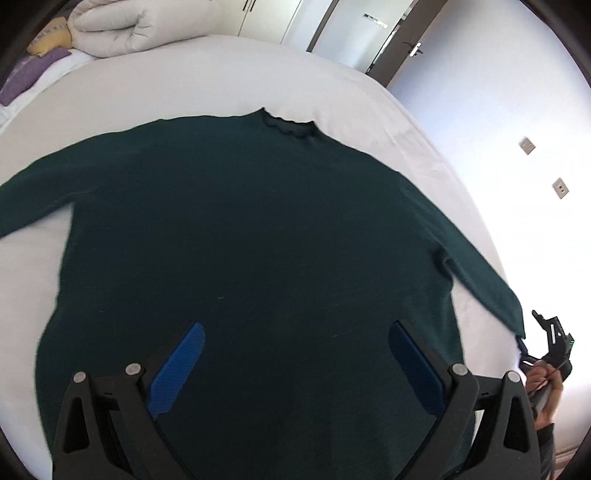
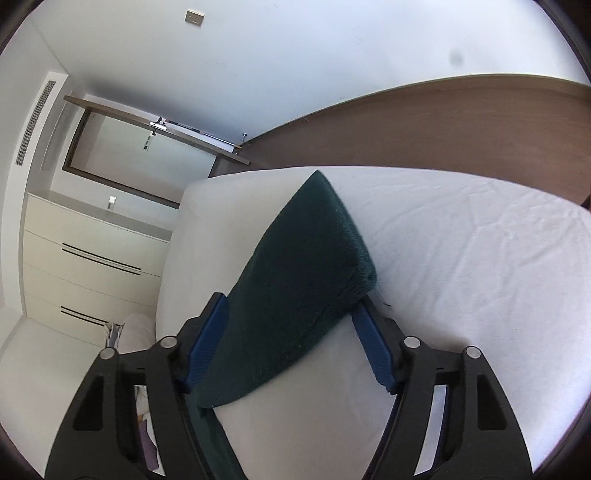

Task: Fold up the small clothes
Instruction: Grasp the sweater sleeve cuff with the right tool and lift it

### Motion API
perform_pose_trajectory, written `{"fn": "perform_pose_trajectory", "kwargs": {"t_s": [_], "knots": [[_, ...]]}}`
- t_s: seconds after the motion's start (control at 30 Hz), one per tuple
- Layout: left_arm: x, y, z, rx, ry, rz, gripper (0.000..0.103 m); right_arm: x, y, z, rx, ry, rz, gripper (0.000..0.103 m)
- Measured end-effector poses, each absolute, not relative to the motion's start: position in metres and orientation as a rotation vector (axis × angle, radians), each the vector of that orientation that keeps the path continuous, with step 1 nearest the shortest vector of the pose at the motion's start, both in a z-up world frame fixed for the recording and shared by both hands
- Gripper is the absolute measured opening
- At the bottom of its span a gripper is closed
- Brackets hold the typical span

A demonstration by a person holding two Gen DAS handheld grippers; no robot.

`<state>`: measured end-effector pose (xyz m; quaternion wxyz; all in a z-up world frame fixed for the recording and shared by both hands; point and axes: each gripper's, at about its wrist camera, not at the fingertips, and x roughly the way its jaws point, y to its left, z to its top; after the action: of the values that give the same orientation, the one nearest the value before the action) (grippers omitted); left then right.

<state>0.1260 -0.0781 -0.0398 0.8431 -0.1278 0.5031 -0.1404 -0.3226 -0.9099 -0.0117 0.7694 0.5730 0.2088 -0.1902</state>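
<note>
Green sweater (image 1: 251,236) flat on white bed (image 1: 229,74), cuff (image 2: 332,258) between right tool (image 2: 291,314) pads.

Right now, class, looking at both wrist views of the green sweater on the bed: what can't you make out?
- Sweater hem: left wrist view, behind the left hand-held gripper and cut off by the bottom edge.
- Left sleeve end: left wrist view, off the left edge.
- Right hand-held gripper pads on the cuff: right wrist view, contact unclear.
- Sweater body: absent from the right wrist view.

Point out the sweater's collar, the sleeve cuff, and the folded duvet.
sweater's collar (image 1: 290,125), left wrist view, ruffled neck edge
sleeve cuff (image 2: 354,236), right wrist view, ribbed end
folded duvet (image 1: 140,26), left wrist view, top fold
</note>
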Motion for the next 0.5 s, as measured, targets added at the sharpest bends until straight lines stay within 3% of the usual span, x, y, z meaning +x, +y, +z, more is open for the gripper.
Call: {"fn": "perform_pose_trajectory", "kwargs": {"t_s": [0.2,0.27,0.4,0.5], "knots": [[0.136,-0.089,-0.045,-0.3,1.077,-0.353,0.094,-0.297,-0.901,-0.024,1.41,0.397,-0.362,0.069],[0.138,-0.092,-0.047,-0.293,1.081,-0.37,0.09,-0.289,-0.903,-0.028,1.434,0.39,-0.374,0.063],[0.147,-0.095,-0.05,-0.277,1.085,-0.38,0.088,-0.264,-0.91,-0.034,1.412,0.418,-0.422,0.028],[0.153,-0.092,-0.05,-0.286,1.082,-0.382,0.088,-0.243,-0.914,-0.034,1.369,0.449,-0.464,0.01]]}}
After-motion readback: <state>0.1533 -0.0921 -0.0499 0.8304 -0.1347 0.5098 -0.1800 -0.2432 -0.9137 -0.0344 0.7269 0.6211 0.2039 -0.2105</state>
